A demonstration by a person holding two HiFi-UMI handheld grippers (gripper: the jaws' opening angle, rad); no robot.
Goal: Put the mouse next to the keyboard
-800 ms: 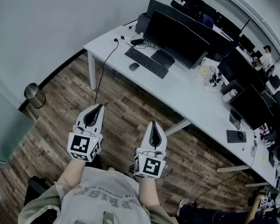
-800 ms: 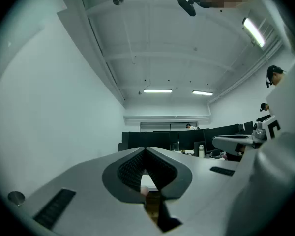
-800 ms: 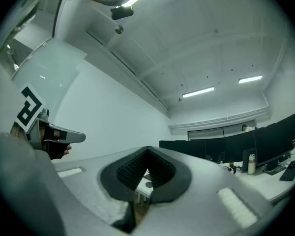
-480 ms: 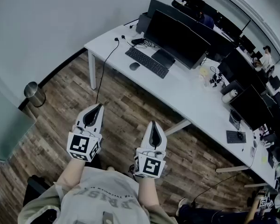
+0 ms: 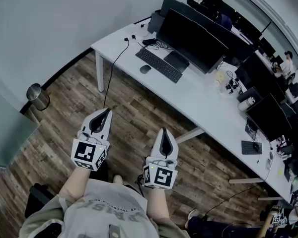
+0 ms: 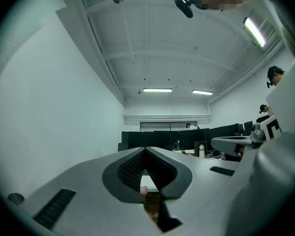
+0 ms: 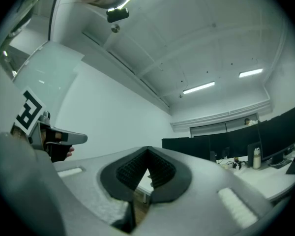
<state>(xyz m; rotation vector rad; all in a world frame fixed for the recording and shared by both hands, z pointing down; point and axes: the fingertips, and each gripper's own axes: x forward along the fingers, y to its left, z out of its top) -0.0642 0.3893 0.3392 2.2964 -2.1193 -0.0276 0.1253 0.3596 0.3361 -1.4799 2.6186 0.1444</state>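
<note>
In the head view a small grey mouse (image 5: pixel 145 69) lies on the white desk (image 5: pixel 198 103), just left of the near end of a black keyboard (image 5: pixel 159 65). Both sit before a large dark monitor (image 5: pixel 191 41). My left gripper (image 5: pixel 108 112) and right gripper (image 5: pixel 162 131) are held side by side over the wooden floor, well short of the desk. Both are shut with nothing between their jaws. In the left gripper view the left gripper (image 6: pixel 146 150) points level toward the desk, and in the right gripper view the right gripper (image 7: pixel 147 150) points slightly upward.
A metal waste bin (image 5: pixel 37 96) stands by the wall at the left. A cable (image 5: pixel 112 68) hangs from the desk's left end to the floor. More monitors, another keyboard (image 5: pixel 251 147) and small items line the desk to the right. People sit at the far back.
The desk has shifted slightly up and to the right in the head view as the view moved. The grippers stay shut in the same pose.
</note>
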